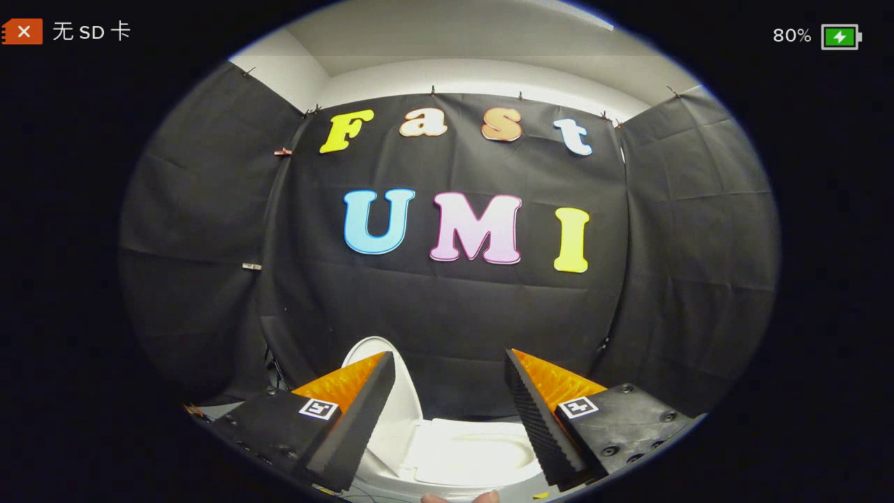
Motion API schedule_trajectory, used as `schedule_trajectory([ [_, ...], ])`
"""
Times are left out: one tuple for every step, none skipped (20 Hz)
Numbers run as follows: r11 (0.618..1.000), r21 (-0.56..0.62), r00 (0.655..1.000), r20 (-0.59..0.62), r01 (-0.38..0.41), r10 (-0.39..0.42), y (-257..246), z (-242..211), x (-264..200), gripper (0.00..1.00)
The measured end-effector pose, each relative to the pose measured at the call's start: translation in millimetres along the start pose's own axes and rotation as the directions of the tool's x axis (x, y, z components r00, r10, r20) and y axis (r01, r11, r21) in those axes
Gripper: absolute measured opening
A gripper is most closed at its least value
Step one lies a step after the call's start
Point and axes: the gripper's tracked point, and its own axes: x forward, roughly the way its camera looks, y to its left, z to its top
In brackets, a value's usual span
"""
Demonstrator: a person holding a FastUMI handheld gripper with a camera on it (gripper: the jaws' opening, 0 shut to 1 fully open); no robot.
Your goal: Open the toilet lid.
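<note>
Gripper view is looking forward along the 2 fingers of the claw (450, 367) toward the black cloth wall (454, 314) of the booth. Going left to right: the left finger (356, 426) is pointing up and inward, and its upper part is overlapping the toilet lid (374, 347). The toilet lid is standing upright behind that finger, raised away from the bowl and leaning back toward the cloth wall. Its white, rounded top edge is showing just above the left fingertip. Between the 2 fingers, and a little beyond them, the white toilet (468, 450) is sitting low against the wall with its seat and bowl uncovered. The right finger (541, 419) is standing well apart from the left one, with its ribbed inner face turned toward the gap. The claw is spread wide and is gripping nothing; the gap between the fingers is showing the toilet and the cloth behind it. Below the toilet, 2 fingertips of a person's hand (461, 497) are showing.
</note>
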Motion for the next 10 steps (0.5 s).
schedule_trajectory([
  [1.0, 0.003, 1.0, 0.011, 0.007, -0.007, -7.8, 3.6, -6.6, 0.99],
  [1.0, 0.01, 1.0, 0.017, 0.013, -0.013, -14.9, 5.9, -13.3, 0.98],
  [1.0, 0.018, 1.0, 0.023, 0.018, -0.018, -22.0, 8.4, -21.4, 0.98],
  [0.999, 0.029, 0.999, 0.026, 0.03, -0.03, -30.2, 11.6, -28.9, 0.98],
  [0.998, 0.036, 0.998, 0.035, 0.044, -0.045, -40.1, 14.4, -37.0, 0.98],
  [0.997, 0.041, 0.997, 0.04, 0.059, -0.061, -49.7, 17.5, -45.4, 0.98],
  [0.997, 0.039, 0.996, 0.045, 0.074, -0.075, -59.4, 19.3, -54.3, 0.98],
  [0.996, 0.037, 0.995, 0.046, 0.086, -0.088, -68.2, 20.2, -62.9, 0.98],
  [0.994, 0.036, 0.994, 0.048, 0.101, -0.102, -76.4, 21.3, -73.0, 0.98],
  [0.993, 0.038, 0.992, 0.051, 0.111, -0.113, -83.9, 24.2, -82.2, 0.98],
])
